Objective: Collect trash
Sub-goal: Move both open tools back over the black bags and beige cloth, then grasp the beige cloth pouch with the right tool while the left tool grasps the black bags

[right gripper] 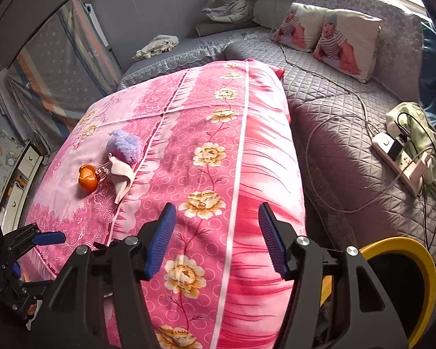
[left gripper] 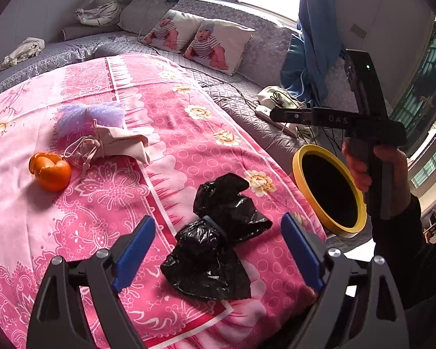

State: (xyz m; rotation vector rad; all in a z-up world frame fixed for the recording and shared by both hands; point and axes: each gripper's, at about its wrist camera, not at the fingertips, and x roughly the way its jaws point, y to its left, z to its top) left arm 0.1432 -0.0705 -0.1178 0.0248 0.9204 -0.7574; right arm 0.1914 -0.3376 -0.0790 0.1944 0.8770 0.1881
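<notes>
A crumpled black plastic bag lies on the pink floral quilt, between the blue fingers of my open left gripper, which hovers just above it. Farther left lie a half-peeled orange, a beige cloth pouch and a purple fuzzy scrunchie; they also show in the right wrist view: orange, pouch, scrunchie. A yellow-rimmed bin stands off the quilt's right edge. My right gripper is open and empty above the quilt's near edge, beside the bin.
A grey quilted bed cover lies right of the quilt, with a power strip and cables, two baby-print pillows and a plush tiger. Blue curtains hang by the window. My left gripper shows at the right wrist view's left edge.
</notes>
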